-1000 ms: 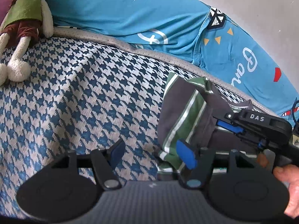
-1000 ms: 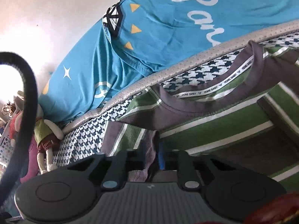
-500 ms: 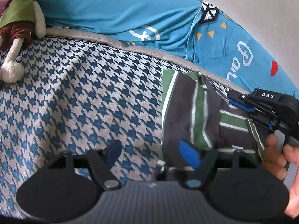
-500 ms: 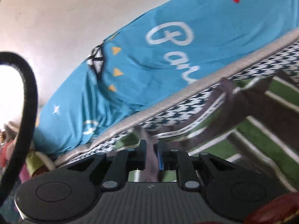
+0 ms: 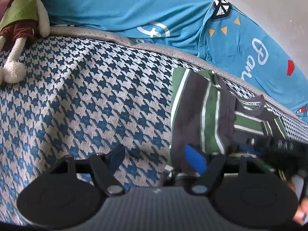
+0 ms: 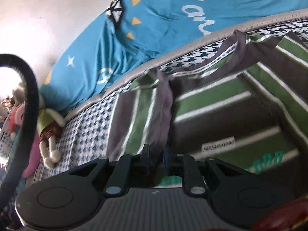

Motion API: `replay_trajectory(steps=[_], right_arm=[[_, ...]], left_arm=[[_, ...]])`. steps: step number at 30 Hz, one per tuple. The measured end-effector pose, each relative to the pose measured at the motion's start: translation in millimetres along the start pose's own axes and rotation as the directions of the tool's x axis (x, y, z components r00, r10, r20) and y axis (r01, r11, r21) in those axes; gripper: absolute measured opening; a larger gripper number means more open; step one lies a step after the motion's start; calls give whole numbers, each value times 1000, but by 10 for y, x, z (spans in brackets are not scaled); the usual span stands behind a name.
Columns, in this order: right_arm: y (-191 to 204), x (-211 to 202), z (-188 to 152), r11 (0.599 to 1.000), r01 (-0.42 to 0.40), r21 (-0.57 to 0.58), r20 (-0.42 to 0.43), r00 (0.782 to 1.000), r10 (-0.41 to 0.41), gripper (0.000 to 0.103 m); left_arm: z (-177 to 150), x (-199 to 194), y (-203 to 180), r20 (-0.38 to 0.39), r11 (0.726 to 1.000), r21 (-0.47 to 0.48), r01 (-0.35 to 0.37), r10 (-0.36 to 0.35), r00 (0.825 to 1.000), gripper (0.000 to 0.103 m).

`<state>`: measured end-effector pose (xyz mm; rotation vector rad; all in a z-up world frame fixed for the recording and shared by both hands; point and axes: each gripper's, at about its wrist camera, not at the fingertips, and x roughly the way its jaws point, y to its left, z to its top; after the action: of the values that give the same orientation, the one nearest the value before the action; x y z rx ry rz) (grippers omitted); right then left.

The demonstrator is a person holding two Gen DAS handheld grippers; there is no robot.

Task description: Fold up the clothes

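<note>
Since a second ago the right hand-held gripper (image 6: 156,158) has let its jaws part a little and has shifted across the bed, so the shirt's sleeve now lies flatter instead of bunched up. Its jaws stand only narrowly apart, with a grey fold of the striped shirt (image 6: 221,104) running down between them; whether the pads still press on the cloth I cannot tell. The left hand-held gripper (image 5: 156,158) has spread slightly wider and stands well open, one blue pad (image 5: 195,158) over the shirt's near edge, the other over the checked bedcover (image 5: 86,96), gripping nothing. The green, grey and white shirt lies on the bed beside a blue pillow (image 5: 134,9); a stuffed rabbit (image 5: 21,25) sits far left.
</note>
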<state>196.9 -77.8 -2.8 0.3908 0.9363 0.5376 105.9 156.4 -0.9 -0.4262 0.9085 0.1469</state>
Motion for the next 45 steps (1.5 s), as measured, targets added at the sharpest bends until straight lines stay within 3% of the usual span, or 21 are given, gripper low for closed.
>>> replay_trajectory(steps=[7, 11, 16, 20, 29, 30, 34, 36, 42, 45], right_arm=[[123, -23, -113, 998, -32, -48, -11, 999, 32, 16], [271, -91, -196, 981, 58, -186, 2, 998, -59, 20], [383, -125, -350, 953, 43, -301, -24, 998, -53, 30], [489, -103, -484, 917, 45, -397, -30, 998, -62, 32], [491, 19, -537, 890, 104, -443, 18, 994, -107, 32], [502, 26, -545, 886, 111, -450, 24, 993, -112, 31], [563, 26, -577, 866, 138, -481, 44, 990, -134, 13], [606, -17, -583, 855, 146, -497, 41, 989, -145, 11], [732, -215, -669, 784, 198, -588, 33, 975, -221, 12], [687, -273, -730, 775, 217, -594, 13, 965, -261, 12]], left_arm=[[8, -66, -9, 24, 1000, -2, -9, 9, 1000, 75], [32, -55, 39, 21, 1000, -13, -15, 15, 1000, 75], [34, -43, 48, 12, 1000, -19, -12, 12, 1000, 75], [33, -52, 47, 13, 1000, -16, -12, 12, 1000, 75], [22, -50, 79, -1, 1000, -17, -17, 17, 1000, 76], [21, -47, 81, -3, 1000, -17, -20, 20, 1000, 77], [25, -52, 76, -2, 999, -13, -29, 29, 1000, 81], [29, -63, 71, 2, 999, -10, -40, 40, 999, 86], [56, -101, 68, 15, 998, -10, -55, 55, 998, 87], [53, -112, 61, 18, 998, -5, -65, 65, 998, 93]])
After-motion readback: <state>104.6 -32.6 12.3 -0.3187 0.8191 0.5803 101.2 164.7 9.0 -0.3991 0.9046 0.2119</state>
